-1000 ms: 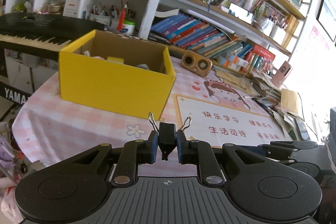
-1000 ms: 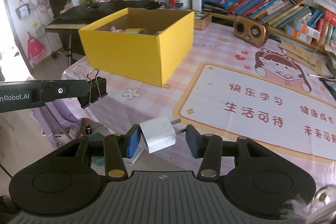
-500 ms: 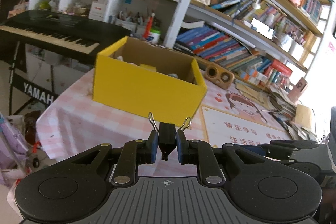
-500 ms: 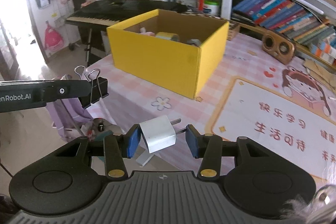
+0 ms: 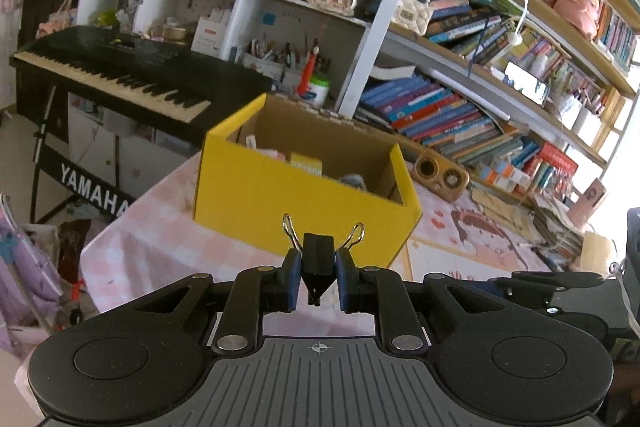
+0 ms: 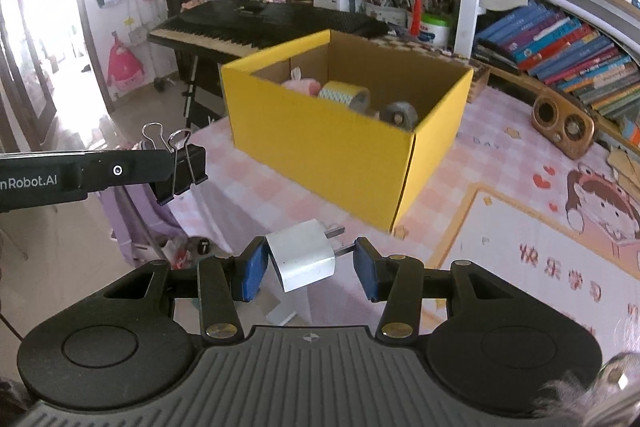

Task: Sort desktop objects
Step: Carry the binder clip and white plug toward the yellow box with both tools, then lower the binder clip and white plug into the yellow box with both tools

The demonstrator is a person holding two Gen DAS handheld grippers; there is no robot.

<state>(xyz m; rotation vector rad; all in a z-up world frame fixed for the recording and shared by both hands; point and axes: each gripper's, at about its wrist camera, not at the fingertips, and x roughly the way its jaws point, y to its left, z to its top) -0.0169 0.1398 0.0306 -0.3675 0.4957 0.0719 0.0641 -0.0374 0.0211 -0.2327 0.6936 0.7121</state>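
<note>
In the right wrist view, the left gripper (image 6: 176, 173) is reaching in from the left edge, clamped tight on a black binder clip (image 6: 186, 169) with its 2 wire loops pointing up. In the left wrist view the same clip (image 5: 318, 259) is sitting at lower centre between the blue pads (image 5: 292, 277), squeezed flat across its body. It looks light, stiff and springy. The painted steel is probably slick, so gripping the flat sides, as here, seems safer than taking the loops, which swivel.

At lower centre of the right wrist view, the right gripper (image 6: 310, 265) is holding a white charger (image 6: 302, 259) at a narrow opening. The left pad is pressing its body while the right pad is meeting a metal prong. That looks like a shaky hold: the charger is light, hard and smooth, and tilted, so it could pivot or slip. Its 2 flat faces would be the better place to grip.

The yellow box (image 6: 340, 147), open-topped, is standing in the middle of the frame on the pink table (image 6: 256, 195), already holding a tape roll (image 6: 346, 95) and other bits.
</note>
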